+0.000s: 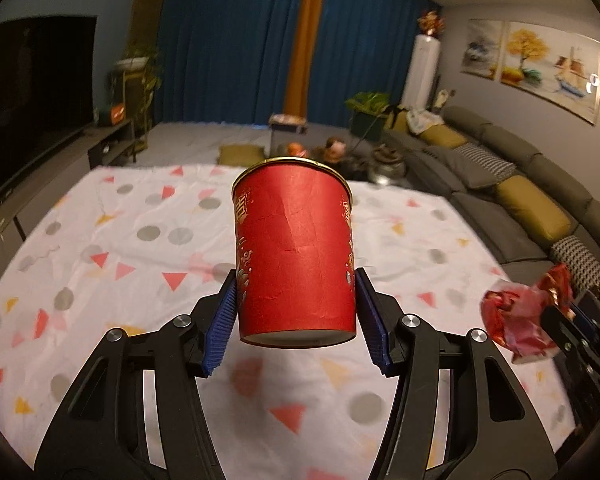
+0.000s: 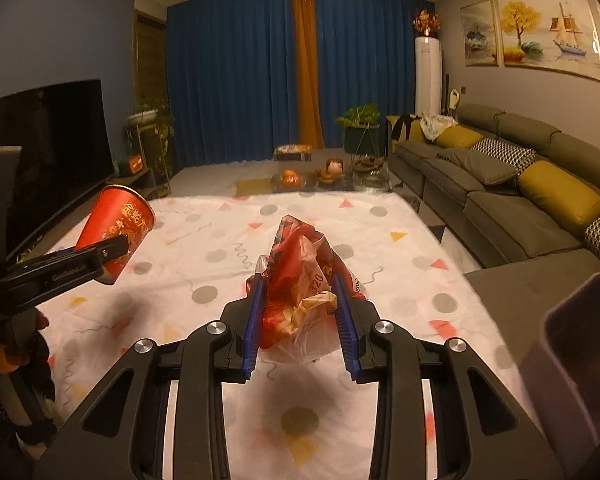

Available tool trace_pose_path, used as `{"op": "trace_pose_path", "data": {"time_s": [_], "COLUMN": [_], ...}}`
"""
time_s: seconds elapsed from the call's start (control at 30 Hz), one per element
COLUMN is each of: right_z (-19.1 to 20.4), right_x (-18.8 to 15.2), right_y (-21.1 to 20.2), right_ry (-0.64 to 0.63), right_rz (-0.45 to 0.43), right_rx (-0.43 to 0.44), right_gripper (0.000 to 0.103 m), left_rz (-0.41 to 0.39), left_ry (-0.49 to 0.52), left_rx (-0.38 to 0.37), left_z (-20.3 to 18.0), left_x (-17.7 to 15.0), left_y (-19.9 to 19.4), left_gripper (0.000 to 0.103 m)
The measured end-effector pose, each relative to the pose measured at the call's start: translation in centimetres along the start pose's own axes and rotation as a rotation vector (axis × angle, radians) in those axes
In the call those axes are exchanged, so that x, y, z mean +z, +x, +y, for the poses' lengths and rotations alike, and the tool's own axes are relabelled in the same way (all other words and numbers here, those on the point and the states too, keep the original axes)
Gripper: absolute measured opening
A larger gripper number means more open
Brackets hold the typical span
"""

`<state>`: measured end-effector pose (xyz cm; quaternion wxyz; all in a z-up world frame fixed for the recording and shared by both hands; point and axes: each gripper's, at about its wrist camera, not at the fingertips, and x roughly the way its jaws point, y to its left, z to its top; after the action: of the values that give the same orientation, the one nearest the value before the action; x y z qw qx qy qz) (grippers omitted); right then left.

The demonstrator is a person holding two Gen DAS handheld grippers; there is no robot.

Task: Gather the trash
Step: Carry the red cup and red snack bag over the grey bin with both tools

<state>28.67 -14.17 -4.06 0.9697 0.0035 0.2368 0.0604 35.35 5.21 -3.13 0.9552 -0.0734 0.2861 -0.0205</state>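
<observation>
1. The left tool [image 1: 296,312] is squeezing a red paper cup with gold trim [image 1: 294,256] near its bottom, with its 2 blue ribbed pads pressed on the sides. The paper already looks creased. I think a harder squeeze could crush the cup, and then it might slip out.

2. The cup is up in the air over the white cloth with grey dots and pink and yellow triangles [image 1: 120,240] that covers the bench. In the right wrist view the cup [image 2: 116,232] leans over with its mouth up and away. I cannot see inside it. If something is in there, more tilt could spill it on the cloth.

3. The right tool [image 2: 300,316] is pinching a crumpled bundle of red and clear plastic wrappers [image 2: 300,280]. The bundle is soft and floppy, and bits stick out past the pads. I think a loose piece could fall out on the way.

4. A grey-purple plastic bin [image 2: 572,360] sits low at the right edge, near the right tool. It is probably where the trash goes. A quick swing could bump its rim or miss the hole.

5. Both tools are held up off the cloth and point forward across the bench. The left one is to the left and the right one is near the middle.
</observation>
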Motion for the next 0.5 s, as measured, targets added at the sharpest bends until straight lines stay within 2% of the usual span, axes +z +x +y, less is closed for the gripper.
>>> {"op": "trace_pose_path", "data": {"time_s": [0.23,0.5], "right_z": [-2.2,-5.8], "right_x": [-0.3,-1.8], "right_y": [-7.2,-13.3], "right_ry": [0.014,0.054], "right_rz": [-0.085,-0.144], "right_rx": [-0.018,-0.081], "right_gripper": [0.034,0.034], "left_rz": [-0.085,-0.112], "left_ry": [0.066,0.144], "left_rx": [-0.062,-0.179], "left_z": [-4.4,-10.4], "left_x": [-1.1,-3.2], "left_y": [-7.0,-11.7], "left_gripper": [0.055,0.055]}}
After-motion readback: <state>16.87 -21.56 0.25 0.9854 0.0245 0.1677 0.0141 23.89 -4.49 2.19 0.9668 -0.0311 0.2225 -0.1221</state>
